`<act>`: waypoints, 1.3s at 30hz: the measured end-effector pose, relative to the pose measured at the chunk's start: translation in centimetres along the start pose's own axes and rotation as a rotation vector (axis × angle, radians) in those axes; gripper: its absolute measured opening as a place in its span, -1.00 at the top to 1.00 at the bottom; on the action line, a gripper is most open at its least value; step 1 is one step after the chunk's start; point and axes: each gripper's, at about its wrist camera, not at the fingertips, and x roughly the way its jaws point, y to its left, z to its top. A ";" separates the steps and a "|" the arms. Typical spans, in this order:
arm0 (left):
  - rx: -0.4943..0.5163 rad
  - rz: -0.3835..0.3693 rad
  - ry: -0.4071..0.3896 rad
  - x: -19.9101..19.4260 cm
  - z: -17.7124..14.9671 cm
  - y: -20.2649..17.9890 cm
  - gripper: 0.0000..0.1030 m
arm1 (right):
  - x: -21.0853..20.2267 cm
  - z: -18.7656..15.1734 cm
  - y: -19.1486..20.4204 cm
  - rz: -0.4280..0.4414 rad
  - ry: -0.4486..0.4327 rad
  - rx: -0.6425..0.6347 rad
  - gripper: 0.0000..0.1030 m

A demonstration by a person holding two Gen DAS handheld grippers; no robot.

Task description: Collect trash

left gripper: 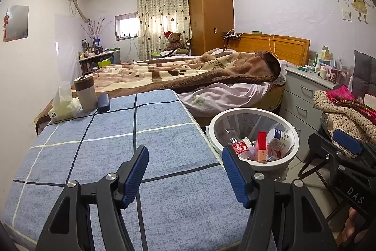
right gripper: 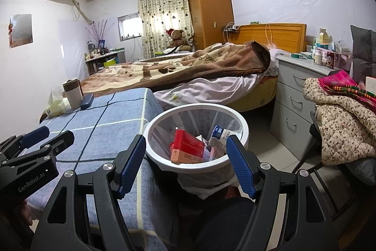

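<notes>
A white trash bin [left gripper: 212,127] [right gripper: 150,126] with a clear liner stands on the floor beside the table. It holds a red box [right gripper: 188,148] [left gripper: 261,145], a plastic bottle [left gripper: 237,145] with a red label, and white packets [right gripper: 219,133]. My left gripper [left gripper: 185,171] is open and empty above the blue checked table [left gripper: 105,157], left of the bin. My right gripper [right gripper: 185,162] is open and empty, held just above the bin's near rim. Each gripper shows at the edge of the other's view: the right one [left gripper: 333,152] and the left one [right gripper: 47,138].
At the table's far end stand a tissue pack [left gripper: 62,107], a grey tumbler [left gripper: 85,93] and a dark case [left gripper: 103,102]. A bed [left gripper: 188,72] lies behind. A grey drawer unit [left gripper: 303,95] and a chair heaped with clothes [left gripper: 347,109] stand right of the bin.
</notes>
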 end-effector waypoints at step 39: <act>-0.034 0.022 -0.011 -0.8 0.0 1.2 -0.26 | -0.1 0.4 0.8 0.002 0.002 -0.023 -0.40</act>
